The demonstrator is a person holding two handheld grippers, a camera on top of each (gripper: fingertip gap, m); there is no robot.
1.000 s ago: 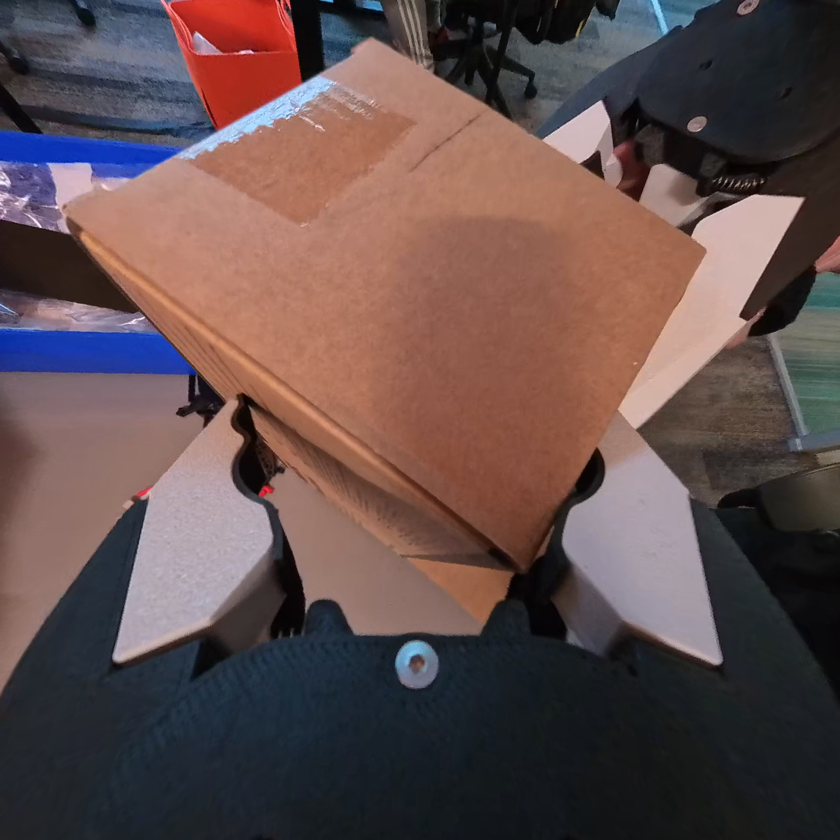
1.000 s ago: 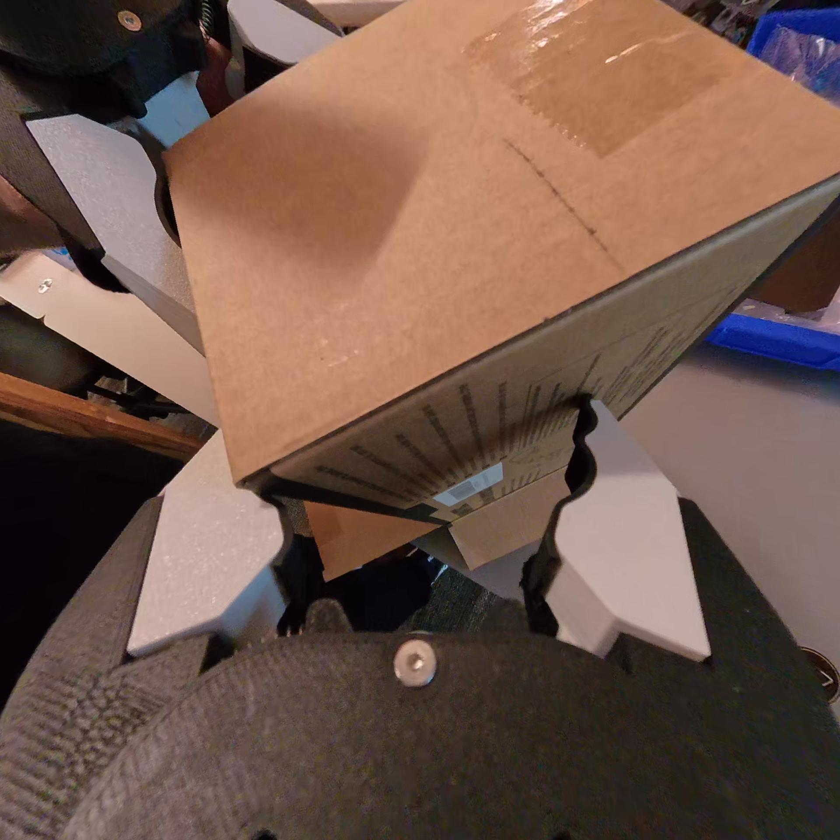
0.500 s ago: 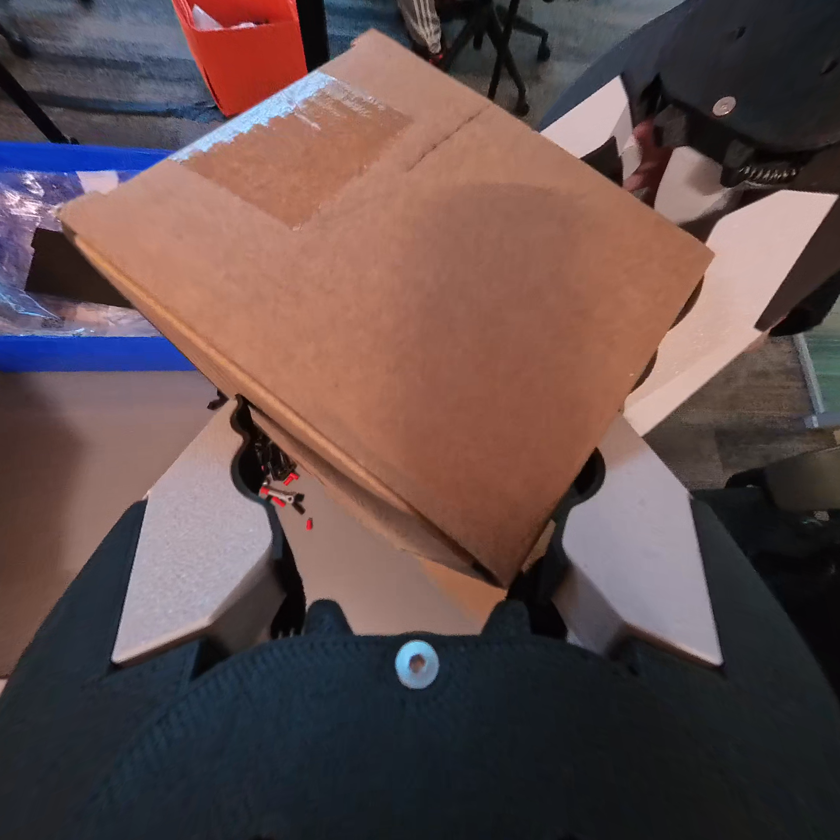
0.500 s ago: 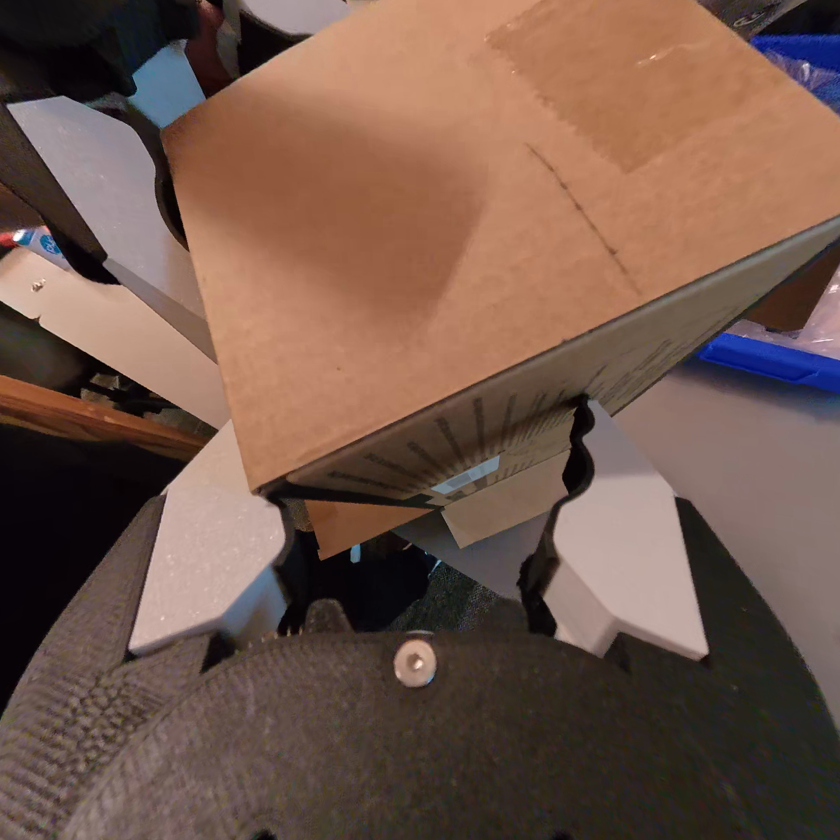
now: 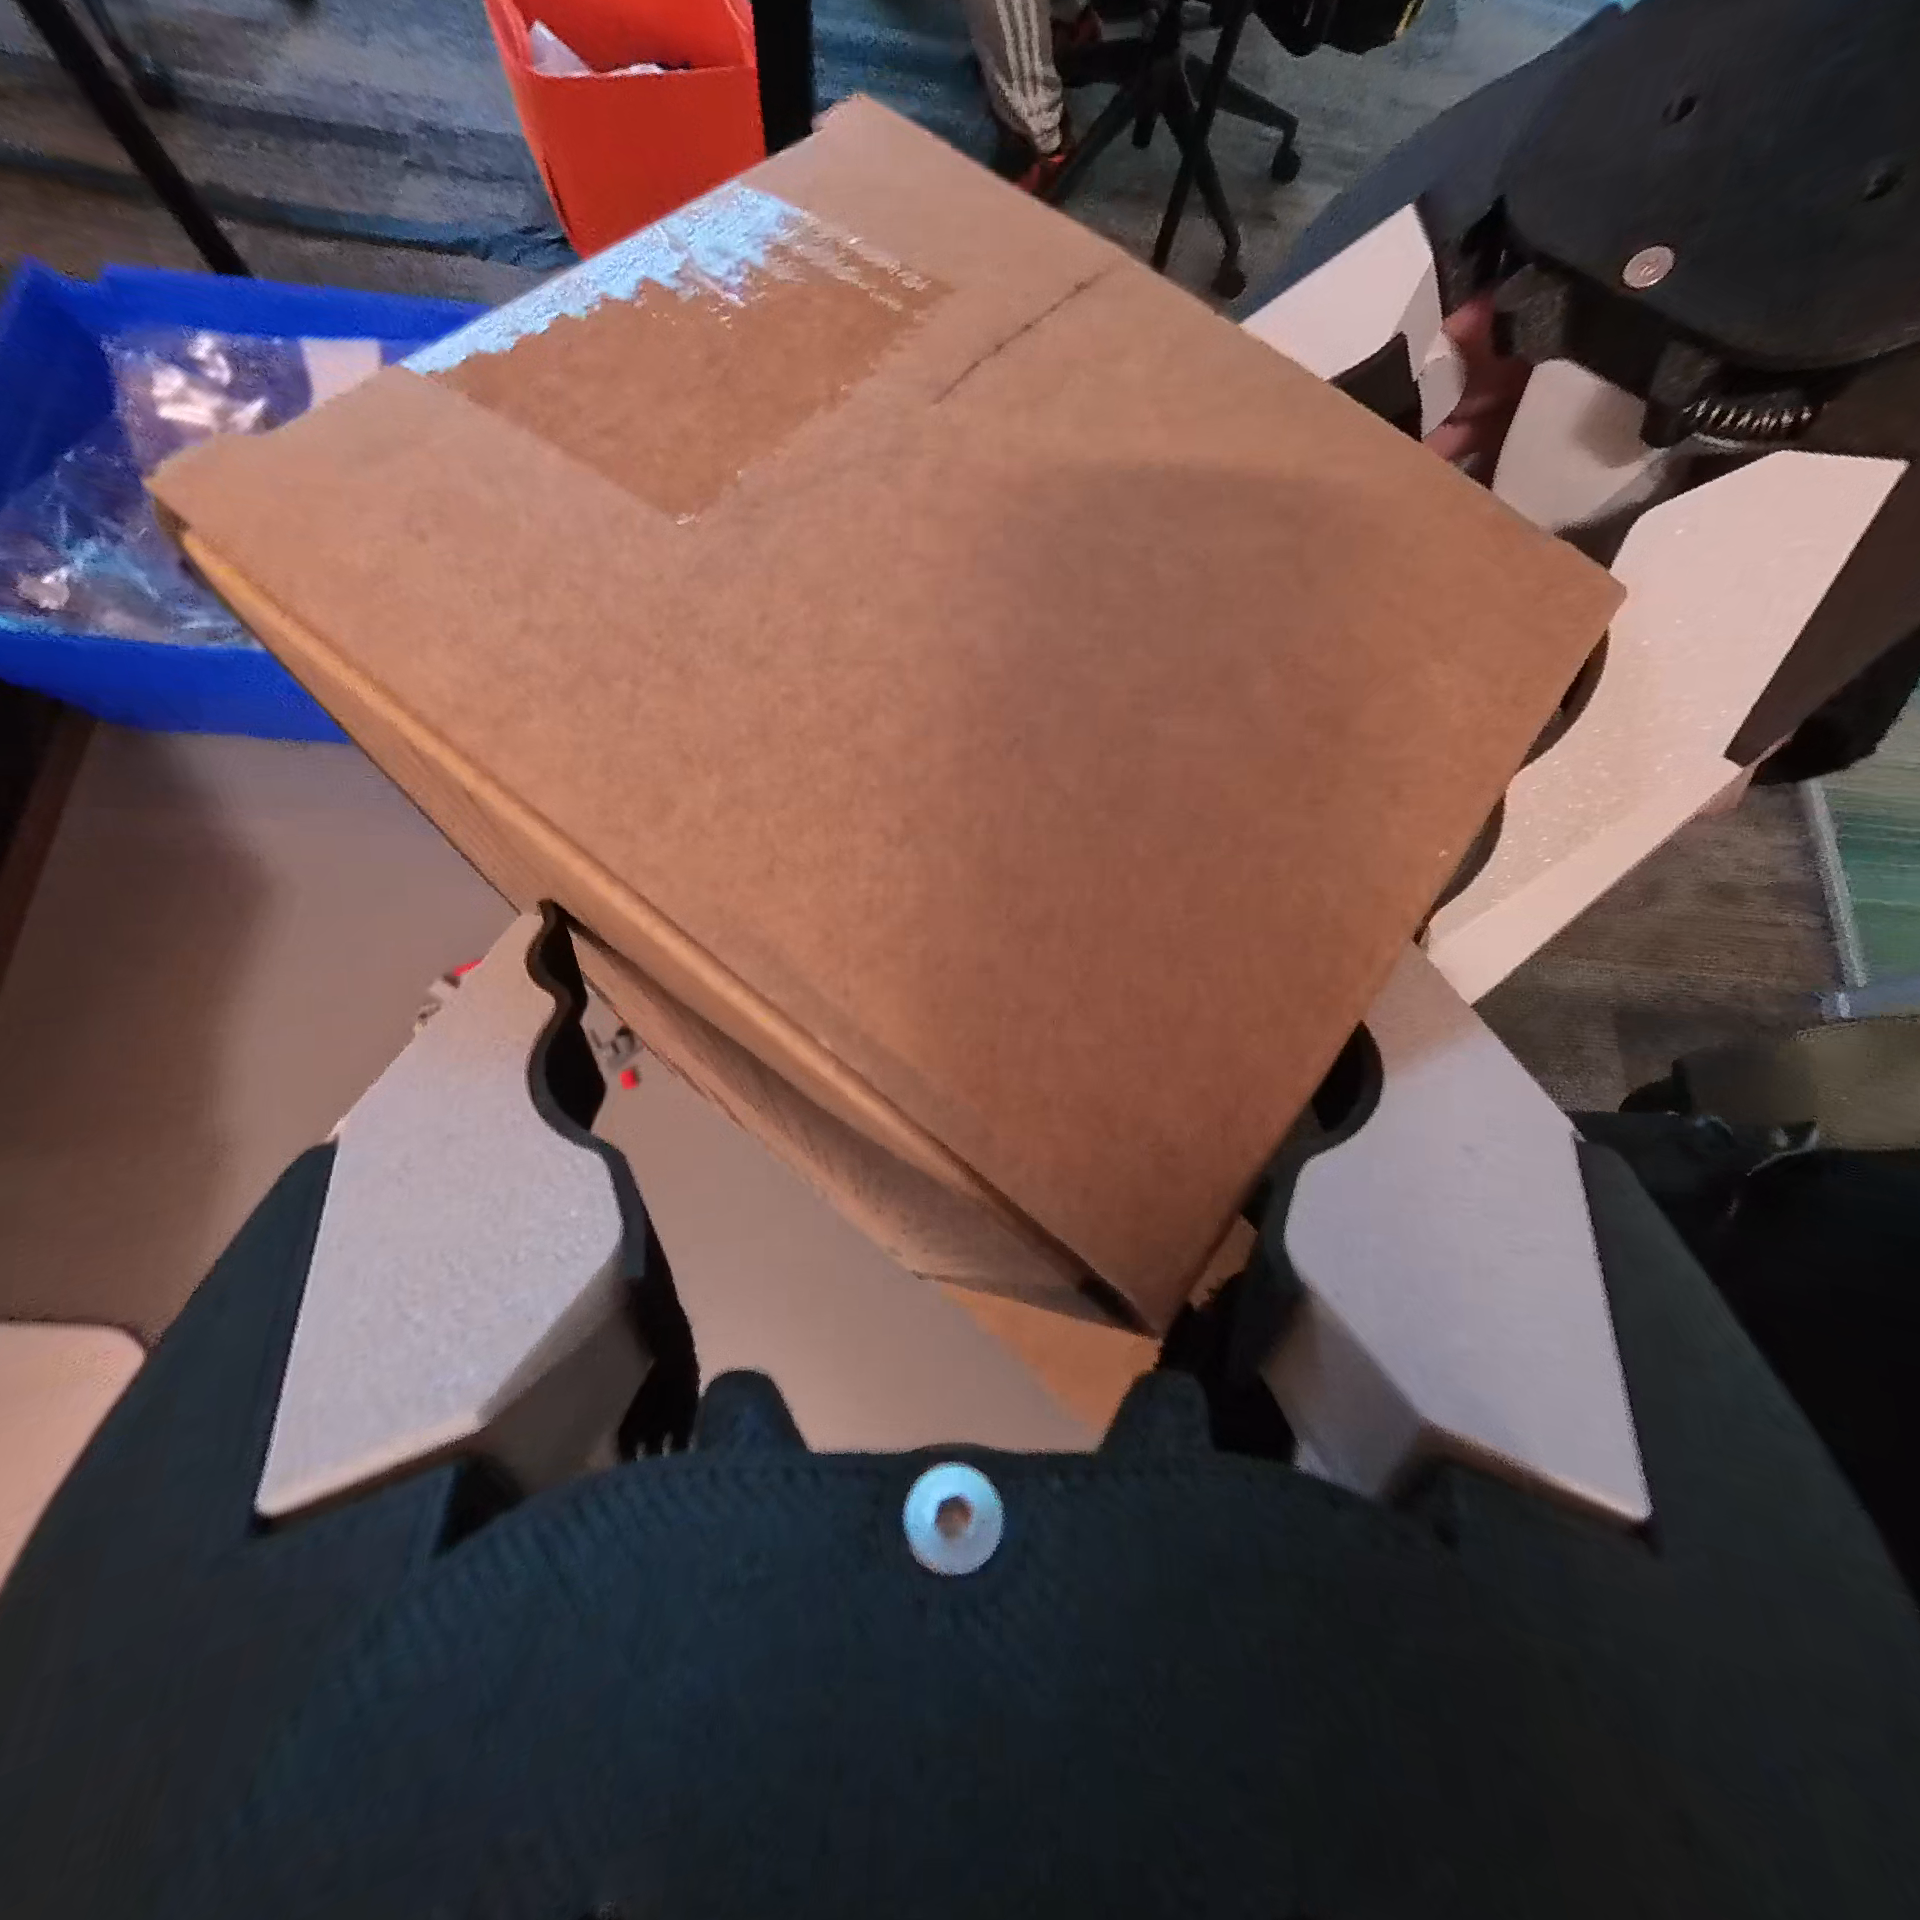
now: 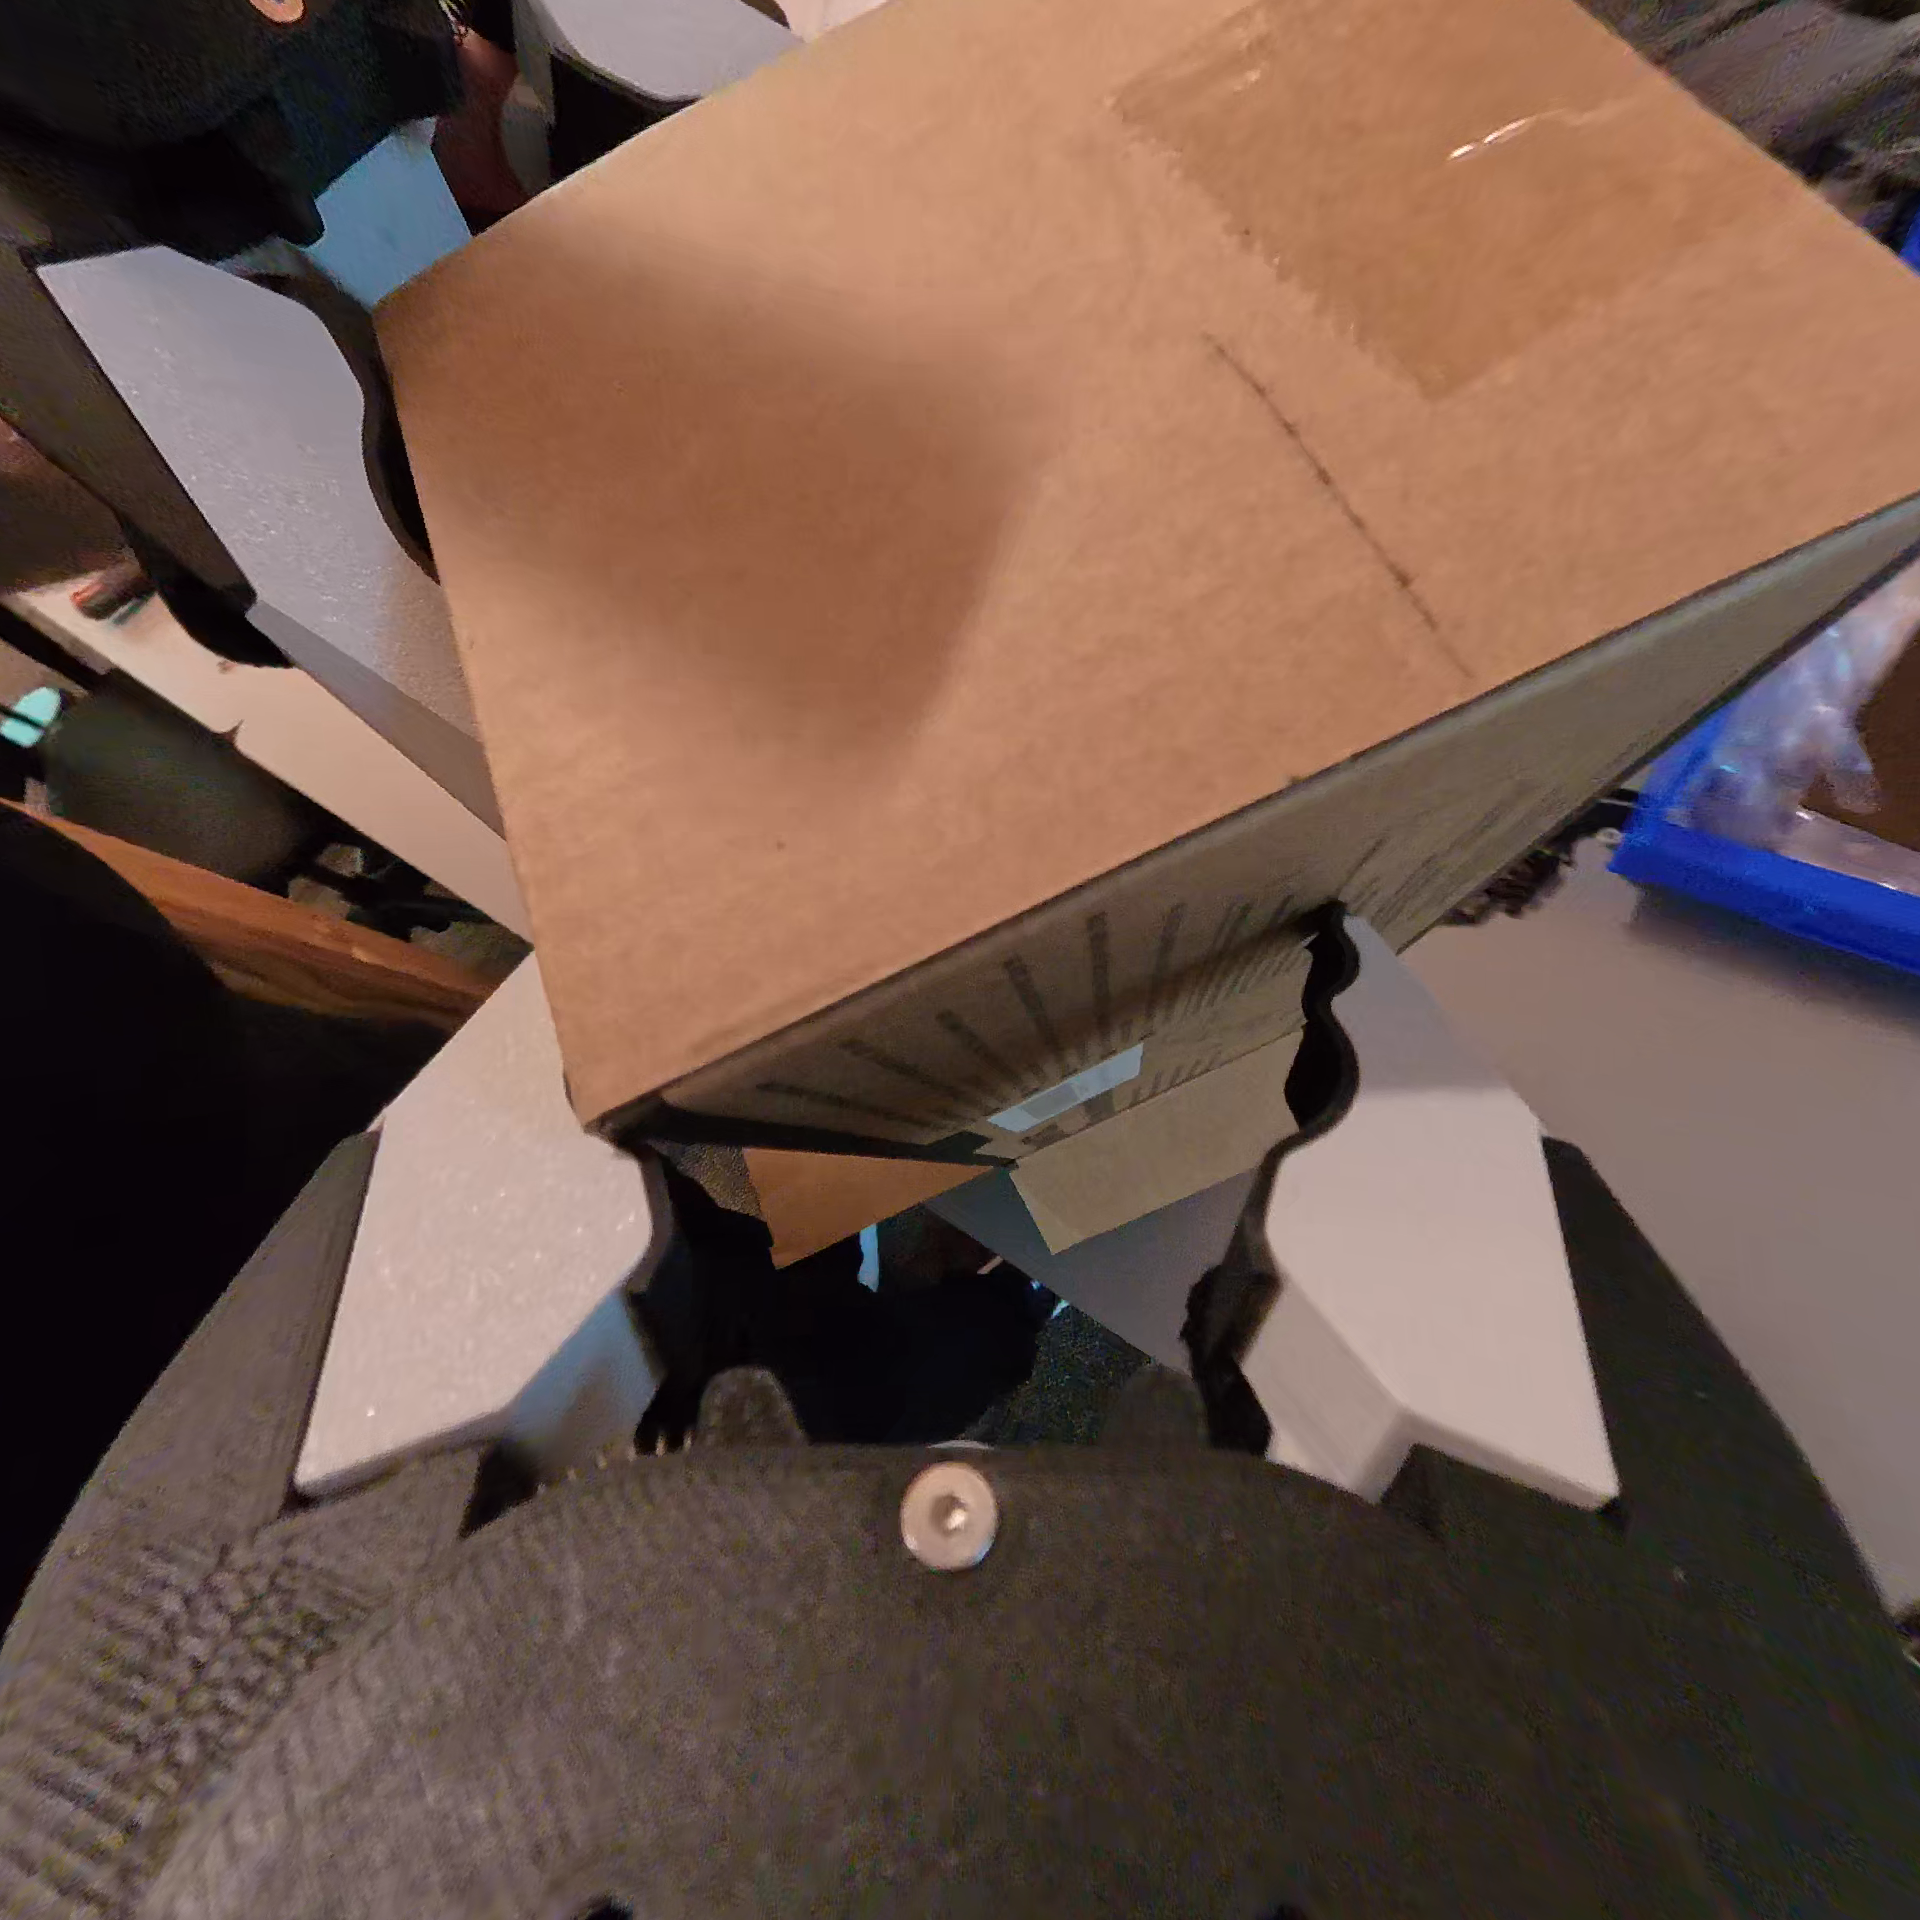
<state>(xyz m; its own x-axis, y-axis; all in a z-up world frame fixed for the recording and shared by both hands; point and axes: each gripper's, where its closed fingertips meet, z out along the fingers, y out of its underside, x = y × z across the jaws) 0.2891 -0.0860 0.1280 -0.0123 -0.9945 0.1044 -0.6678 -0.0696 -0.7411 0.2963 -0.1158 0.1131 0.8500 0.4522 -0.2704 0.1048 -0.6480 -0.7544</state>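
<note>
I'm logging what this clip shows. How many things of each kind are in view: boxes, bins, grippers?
Cardboard box: 1, clamped at opposite corners by both grippers
Blue bin: 1
Orange bin: 1
Grippers: 2, left gripper and right gripper
Total: 5

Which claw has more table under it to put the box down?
Probably the left gripper: the table shows between its fingers and beside it. Under the right gripper, mostly dark floor shows. Both clamp the cardboard box.
</note>
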